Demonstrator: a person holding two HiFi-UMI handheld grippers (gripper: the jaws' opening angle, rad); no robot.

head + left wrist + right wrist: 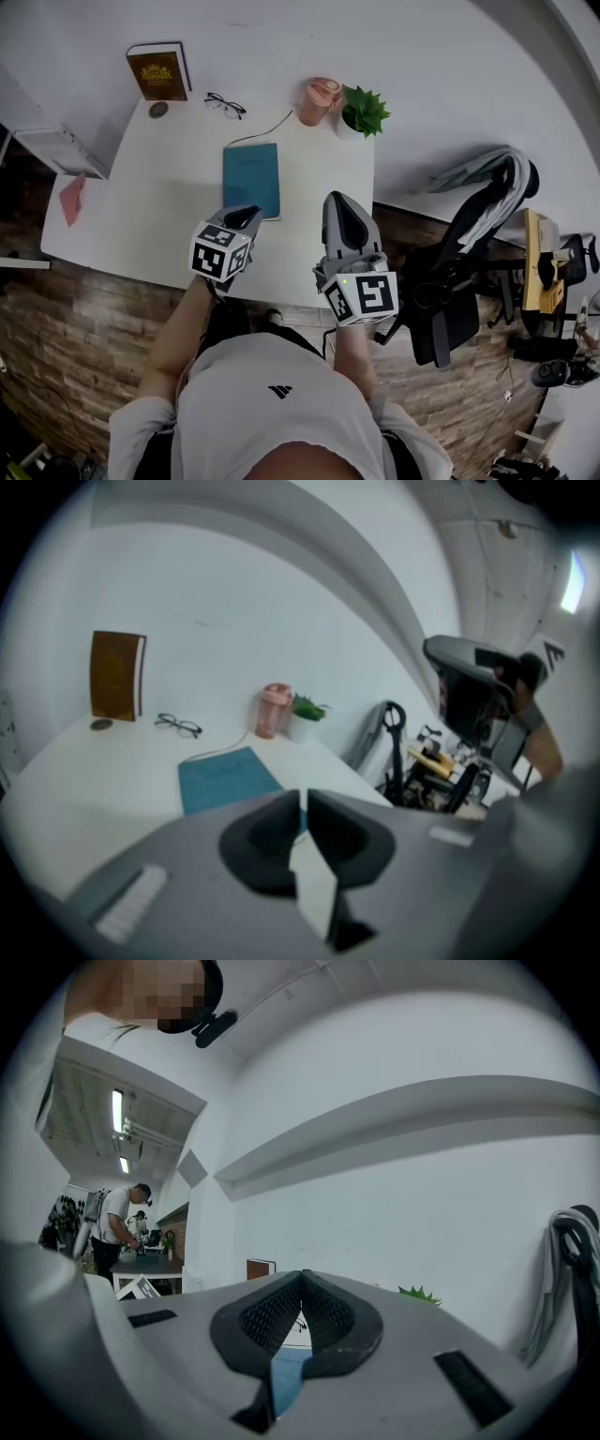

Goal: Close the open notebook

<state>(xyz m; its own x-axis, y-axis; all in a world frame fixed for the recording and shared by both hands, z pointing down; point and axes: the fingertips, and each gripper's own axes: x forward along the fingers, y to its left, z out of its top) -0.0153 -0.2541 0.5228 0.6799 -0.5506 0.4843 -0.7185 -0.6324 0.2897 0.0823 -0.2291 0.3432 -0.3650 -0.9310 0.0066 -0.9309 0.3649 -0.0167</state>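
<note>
The teal notebook (251,178) lies closed and flat on the white table (141,206), near its front edge. It also shows in the left gripper view, as the notebook (225,778) just beyond the jaws. My left gripper (246,217) hovers over its near corner with the jaws a narrow slit apart and nothing between them (304,794). My right gripper (336,199) hangs to the right of the notebook, pointing level at the wall. Its jaws meet at the tips (301,1277) and hold nothing. A strip of the notebook (286,1372) shows below them.
At the back of the table stand a brown book (157,71) against the wall, glasses (225,104), a pink cup (321,100) and a small plant (363,111). A black office chair (469,253) with a cloth over it is on the right.
</note>
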